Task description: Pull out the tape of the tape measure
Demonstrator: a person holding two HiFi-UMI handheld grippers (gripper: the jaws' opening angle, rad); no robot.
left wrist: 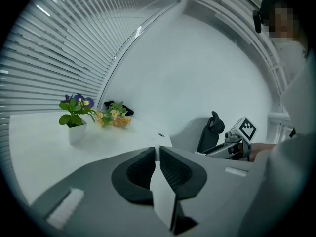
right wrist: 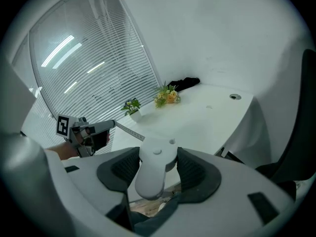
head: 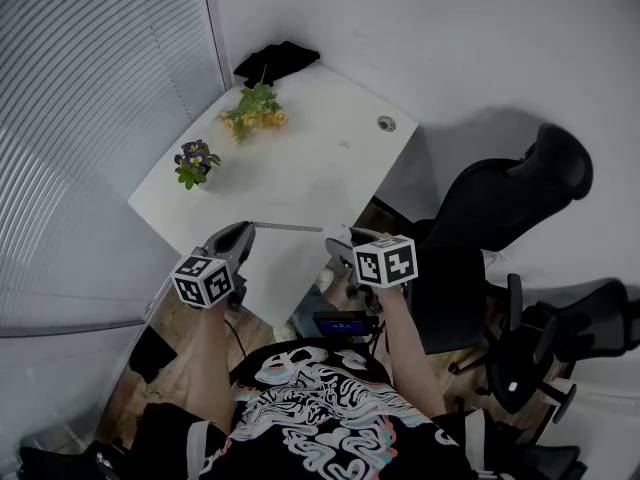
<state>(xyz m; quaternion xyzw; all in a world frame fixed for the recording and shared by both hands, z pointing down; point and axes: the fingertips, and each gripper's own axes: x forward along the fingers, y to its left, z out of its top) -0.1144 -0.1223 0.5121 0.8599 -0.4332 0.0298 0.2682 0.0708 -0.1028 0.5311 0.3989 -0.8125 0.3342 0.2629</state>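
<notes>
While both claws are loaded, count first: two grippers, one tape measure, one table, one potted plant, one loose flower bunch, one black cloth, one cable hole, two black chairs.

Left gripper (left wrist: 157, 151): jaws nearly together, pinching the tape (left wrist: 163, 196) edge-on between the pads. Right gripper (right wrist: 157, 152): jaws wide, clamped on the white tape measure (right wrist: 150, 174) body, pads pressing both sides.

Tape is out and spans from one gripper to the other, roughly straight, over the near corner of the table (head: 330, 168). Can't tell whether it touches the top.

Room: both grippers sit at the table's near edges, left one on the blinds (head: 90, 118) side, right one on the chair side. Potted plant (head: 195, 161) stands by the left edge, flower bunch (head: 255, 113) near the far corner, black cloth (head: 277, 60) hanging over that corner against the wall. Cable hole (head: 386, 123) is near the right edge. Bare top lies between the flowers and the tape. Nearer chair (head: 510, 193) is just beside the table's right edge; second chair (head: 560, 338) is well apart, right of the person.
</notes>
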